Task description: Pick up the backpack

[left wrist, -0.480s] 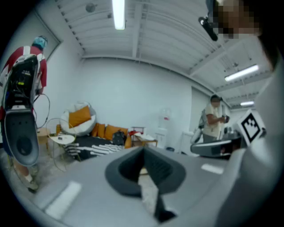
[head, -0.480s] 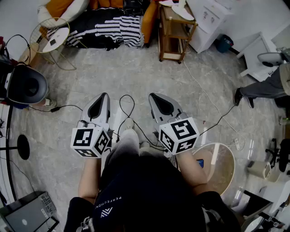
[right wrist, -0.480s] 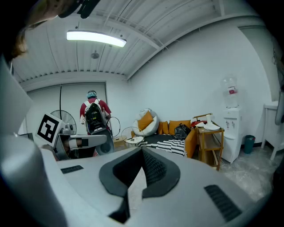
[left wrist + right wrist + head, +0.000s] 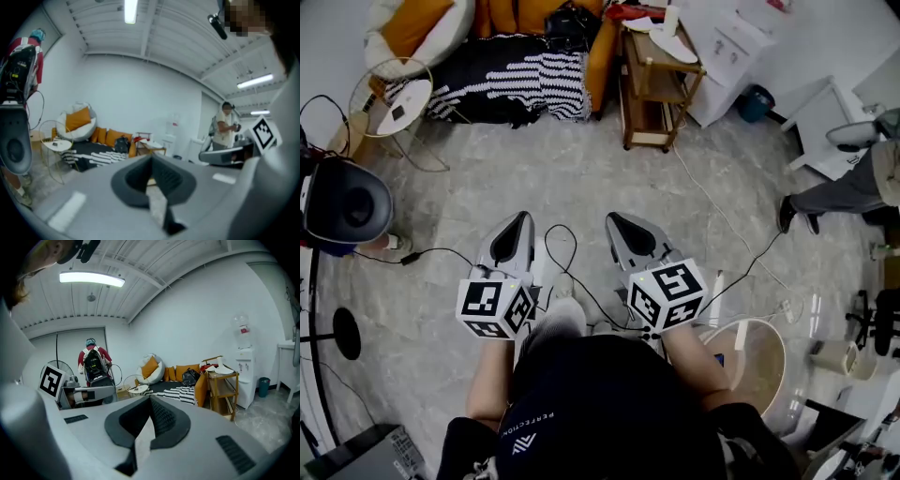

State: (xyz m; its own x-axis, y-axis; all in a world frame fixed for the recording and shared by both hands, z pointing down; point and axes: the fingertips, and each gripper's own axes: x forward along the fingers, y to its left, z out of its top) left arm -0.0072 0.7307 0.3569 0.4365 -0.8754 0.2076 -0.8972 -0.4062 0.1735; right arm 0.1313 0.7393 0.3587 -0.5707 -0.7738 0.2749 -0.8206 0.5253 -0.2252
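The backpack [image 4: 572,23] is a small black bag resting on the orange sofa [image 4: 602,52] at the far end of the room. It also shows small in the left gripper view, the backpack [image 4: 122,143], and in the right gripper view, the backpack [image 4: 190,376]. My left gripper [image 4: 516,221] and right gripper [image 4: 617,223] hover side by side over the marble floor, well short of the sofa. Both point toward it, jaws shut with nothing between them. The left gripper [image 4: 152,160] and the right gripper [image 4: 150,401] each show their dark pads meeting.
A wooden shelf cart [image 4: 652,82] stands right of the sofa, and a wire side table [image 4: 397,94] left of it. Cables [image 4: 562,251] trail across the floor. A black fan [image 4: 342,208] stands at the left, a round glass table [image 4: 761,361] at the right. A person's leg [image 4: 830,192] shows at the right.
The sofa, cart and side table sit lower in the head view, with more of the sofa showing. Both grippers stay shut and side by side.
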